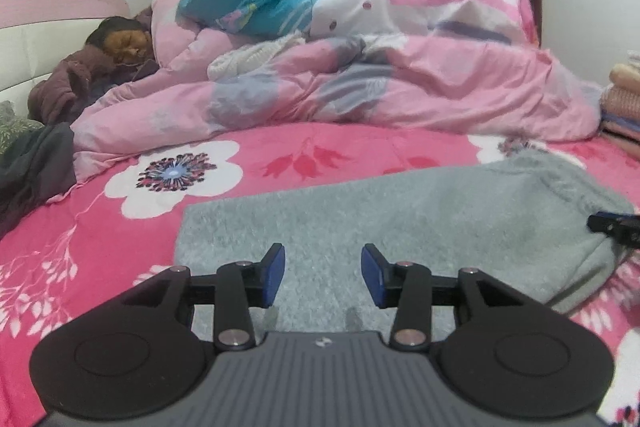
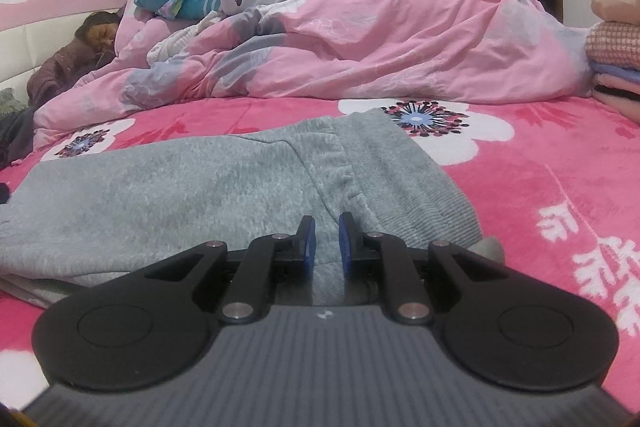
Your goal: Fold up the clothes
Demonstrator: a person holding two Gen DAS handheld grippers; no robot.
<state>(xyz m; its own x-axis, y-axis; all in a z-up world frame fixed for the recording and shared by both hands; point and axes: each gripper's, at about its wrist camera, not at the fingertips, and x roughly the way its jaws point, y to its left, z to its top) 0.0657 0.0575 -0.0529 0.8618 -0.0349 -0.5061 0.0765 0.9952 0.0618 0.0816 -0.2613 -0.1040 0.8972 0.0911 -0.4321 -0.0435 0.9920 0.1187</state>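
Grey fleece trousers (image 2: 192, 195) lie flat on the pink flowered bedspread (image 2: 540, 187), folded lengthwise, ribbed waistband to the right. The right gripper (image 2: 325, 239) pinches a fold of the near waistband edge between its narrow-set blue pads. The left gripper (image 1: 323, 273) hovers over the left part, jaws apart, holding nothing

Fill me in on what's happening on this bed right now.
A person with a handheld claw in each hand is folding a grey fleece garment laid flat on the pink floral bedspread. The right claw is pinched on the fabric next to its ribbed band. The left claw hovers open over the other end, gripping nothing. Behind lie a heaped pink duvet, someone sleeping, and a stack of folded clothes.
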